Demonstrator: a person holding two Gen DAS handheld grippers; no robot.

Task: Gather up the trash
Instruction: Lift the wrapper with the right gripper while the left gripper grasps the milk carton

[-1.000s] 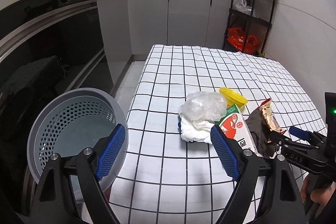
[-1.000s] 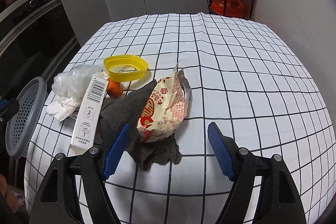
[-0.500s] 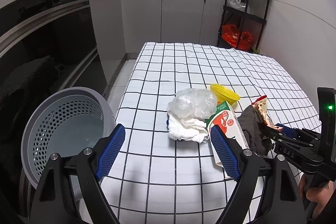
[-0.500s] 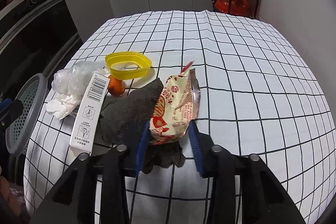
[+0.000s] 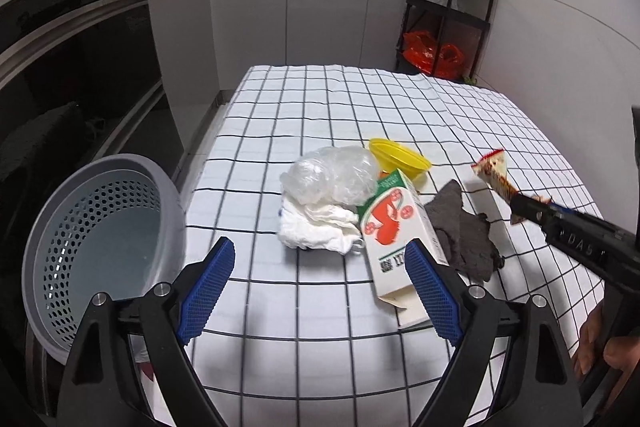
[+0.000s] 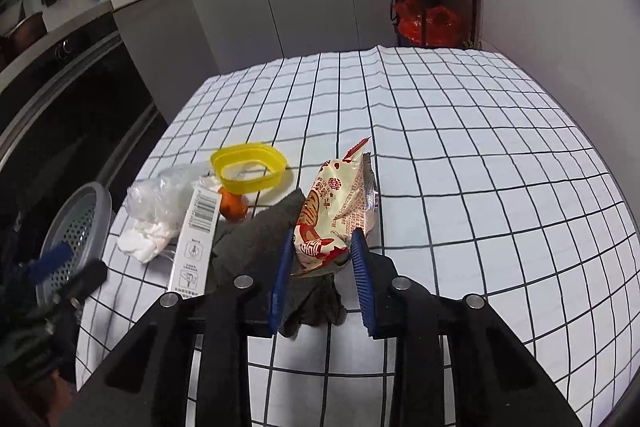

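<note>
Blue-padded right hand-held gripper [image 6: 320,267] closing on snack wrapper [image 6: 336,211] — grey cloth [image 6: 260,239] beneath, carton [image 6: 196,239] beside; left hand-held gripper [image 5: 320,287] spread wide, empty.

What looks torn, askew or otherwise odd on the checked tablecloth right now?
The red-and-white paper carton lies toppled on its side, its near end torn open. The dark grey cloth sprawls crumpled beside it. No spill shows.

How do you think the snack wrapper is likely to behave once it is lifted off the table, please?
The wrapper looks thin and crinkled, so it is probably very light and will likely flop or crumple. Its film looks glossy, so it may slip in the right tongs, whose jaws are closing on its lower end only. The cloth beside it seems separate and should stay.
</note>
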